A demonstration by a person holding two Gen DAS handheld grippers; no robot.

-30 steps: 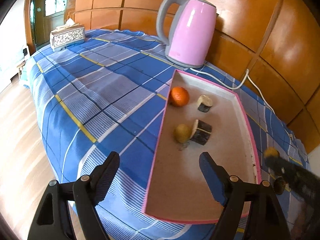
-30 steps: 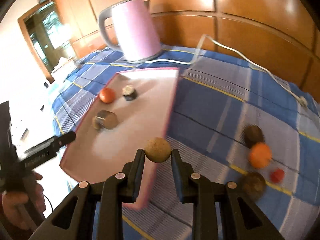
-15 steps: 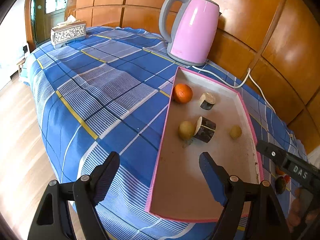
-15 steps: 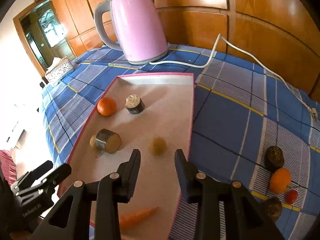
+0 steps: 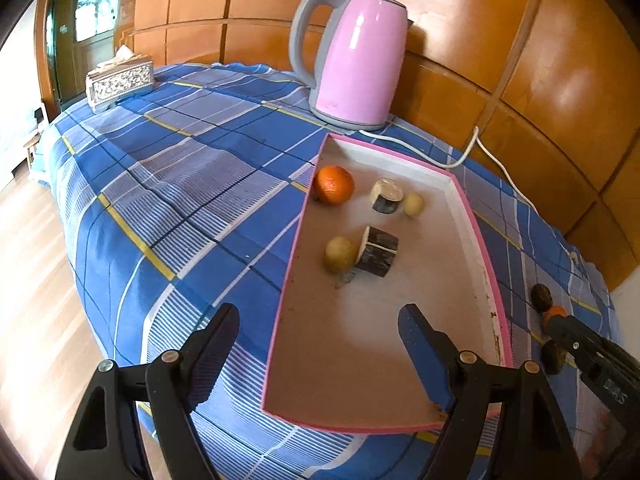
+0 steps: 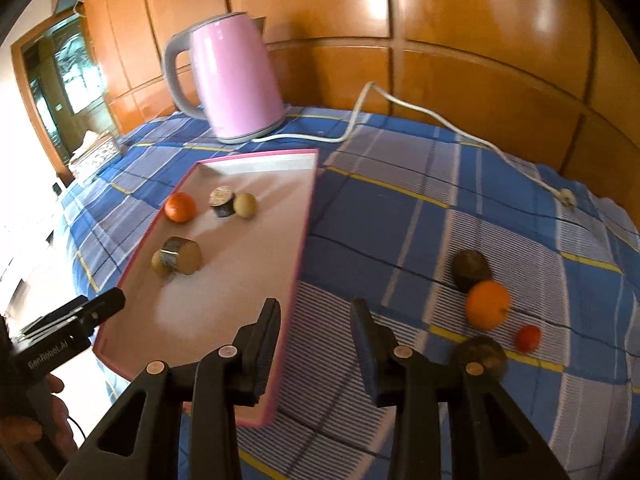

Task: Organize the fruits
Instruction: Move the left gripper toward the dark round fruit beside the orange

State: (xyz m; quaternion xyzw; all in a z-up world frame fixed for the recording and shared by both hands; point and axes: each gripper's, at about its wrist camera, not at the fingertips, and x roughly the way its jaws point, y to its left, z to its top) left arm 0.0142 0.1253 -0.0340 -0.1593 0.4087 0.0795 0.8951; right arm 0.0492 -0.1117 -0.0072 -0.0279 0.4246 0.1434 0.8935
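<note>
My right claw (image 6: 314, 338), a second ago clamped on the small yellow-brown fruit (image 6: 244, 204), now gapes empty; that fruit has rolled far ahead-left in the pink tray (image 6: 308, 200). Left claw (image 5: 318, 346) hangs apart. Next: the orange (image 6: 487, 304) ahead-right.

In the left wrist view the right gripper (image 5: 560, 326) enters at the right edge, its fingertips blurred, and it covers most of an orange fruit (image 5: 555, 312) and part of a dark round fruit (image 5: 554, 356) on the cloth. In the right wrist view another dark fruit (image 6: 482, 354) sits half behind a gripper finger (image 6: 366, 344). The tissue box (image 6: 96, 152) is too blurred to read its pattern.
</note>
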